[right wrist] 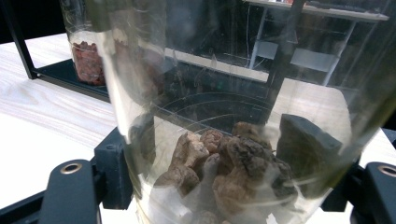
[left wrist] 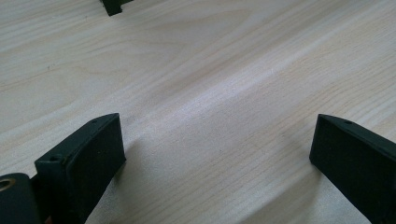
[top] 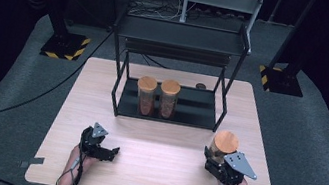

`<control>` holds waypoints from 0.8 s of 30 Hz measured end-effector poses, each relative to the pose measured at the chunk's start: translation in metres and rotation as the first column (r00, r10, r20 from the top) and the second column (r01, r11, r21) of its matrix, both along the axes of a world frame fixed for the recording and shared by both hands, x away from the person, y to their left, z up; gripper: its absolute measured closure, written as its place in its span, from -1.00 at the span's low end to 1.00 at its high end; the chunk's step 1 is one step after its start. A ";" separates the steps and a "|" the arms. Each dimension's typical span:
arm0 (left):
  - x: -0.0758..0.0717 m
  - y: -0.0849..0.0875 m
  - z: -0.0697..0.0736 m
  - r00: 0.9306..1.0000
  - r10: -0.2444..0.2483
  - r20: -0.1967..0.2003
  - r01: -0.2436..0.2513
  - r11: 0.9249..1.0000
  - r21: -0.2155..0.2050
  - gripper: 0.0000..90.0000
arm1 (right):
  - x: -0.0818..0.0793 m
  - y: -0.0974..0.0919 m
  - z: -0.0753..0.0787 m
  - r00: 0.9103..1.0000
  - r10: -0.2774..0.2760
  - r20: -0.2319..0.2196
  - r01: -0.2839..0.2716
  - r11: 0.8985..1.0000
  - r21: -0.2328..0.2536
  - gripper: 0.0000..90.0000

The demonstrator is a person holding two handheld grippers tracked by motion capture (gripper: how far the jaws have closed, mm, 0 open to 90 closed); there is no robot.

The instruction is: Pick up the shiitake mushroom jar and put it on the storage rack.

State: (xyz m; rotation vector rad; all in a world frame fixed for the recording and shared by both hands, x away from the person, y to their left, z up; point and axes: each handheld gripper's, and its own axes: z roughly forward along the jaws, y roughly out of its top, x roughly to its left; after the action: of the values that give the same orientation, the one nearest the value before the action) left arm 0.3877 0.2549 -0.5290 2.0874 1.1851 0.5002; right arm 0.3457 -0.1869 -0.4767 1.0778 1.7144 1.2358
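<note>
A wooden table [top: 154, 172] bears a black shelf rack [top: 166, 115] holding two jars. Right gripper [top: 219, 163] clamps a lidded glass jar [top: 223, 143] (brown lumps inside) near the table's right edge; keep it upright. Left gripper [top: 103, 149] rests, jaws apart, empty.

In the left gripper view we see the left gripper [left wrist: 217, 154] with its two black jaws standing wide apart, one at the lower left and one at the lower right. Nothing lies between them. Under and ahead of the jaws there is the light wooden table [left wrist: 210, 70], with its grain running across. Each jaw throws a soft shadow on the wood beside it. Far ahead, a small black part [left wrist: 113, 6] shows; we cannot tell what it is.
</note>
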 end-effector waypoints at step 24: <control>0.000 0.000 0.000 1.000 0.000 0.000 0.000 1.000 0.000 -0.95 | 0.016 0.011 0.010 0.999 0.035 0.017 -0.035 0.999 -0.003 -0.45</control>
State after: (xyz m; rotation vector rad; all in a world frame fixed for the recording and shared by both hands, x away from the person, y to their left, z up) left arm 0.3877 0.2549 -0.5291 2.0872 1.1850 0.5005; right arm 0.3619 -0.1763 -0.4663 1.0368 1.7289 1.2601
